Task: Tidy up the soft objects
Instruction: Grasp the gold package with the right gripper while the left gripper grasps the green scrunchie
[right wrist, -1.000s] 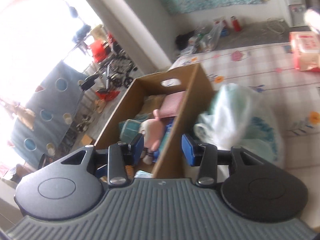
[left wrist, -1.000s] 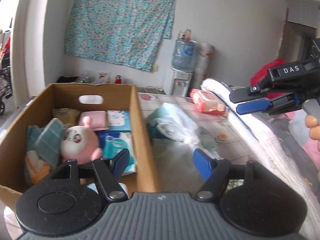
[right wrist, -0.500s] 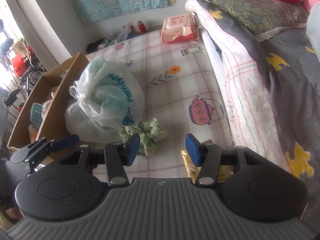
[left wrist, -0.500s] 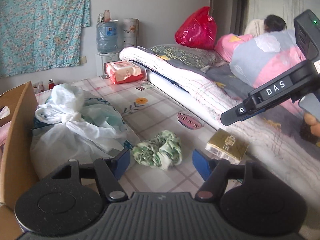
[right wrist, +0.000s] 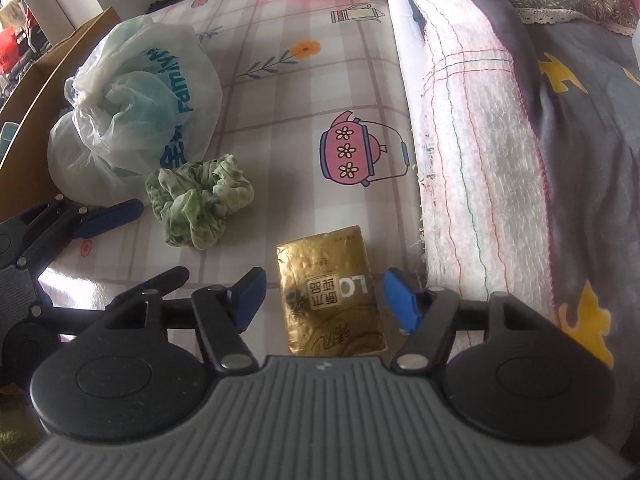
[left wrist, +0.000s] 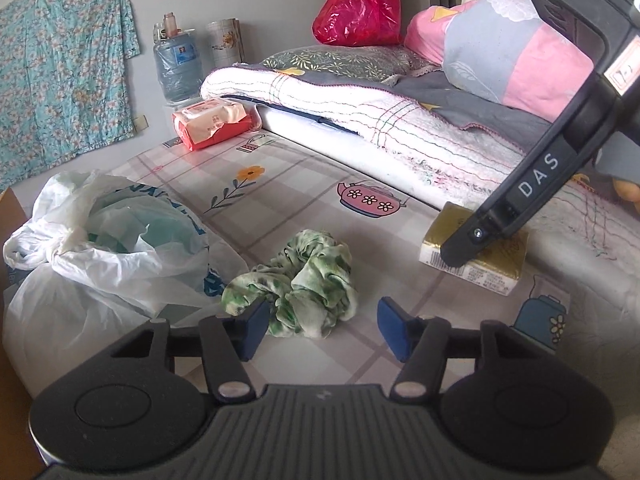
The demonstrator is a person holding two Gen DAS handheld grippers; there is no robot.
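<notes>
A green and white scrunchie point(left wrist: 298, 282) point(right wrist: 199, 201) lies on the checked sheet. My left gripper point(left wrist: 322, 330) hangs just in front of it, jaws closing, the left pad close to the fabric and nothing pressed between the pads. To its right lies a gold tissue packet point(right wrist: 330, 290) point(left wrist: 486, 256). My right gripper point(right wrist: 326, 298) straddles that packet, jaws opening, with a gap on each side of it. In the left wrist view the right gripper's finger point(left wrist: 476, 236) crosses in front of the packet.
A knotted white plastic bag point(left wrist: 100, 240) point(right wrist: 140, 96) sits left of the scrunchie, against a cardboard box point(right wrist: 52, 68). A red wipes pack point(left wrist: 210, 122) lies at the back. A folded blanket edge point(right wrist: 472, 128) and pillows run along the right.
Both grippers swung from the cardboard box to the sheet and came down. The scrunchie and the gold packet now sit closer to the jaws. The right gripper's jaws stand wider.
</notes>
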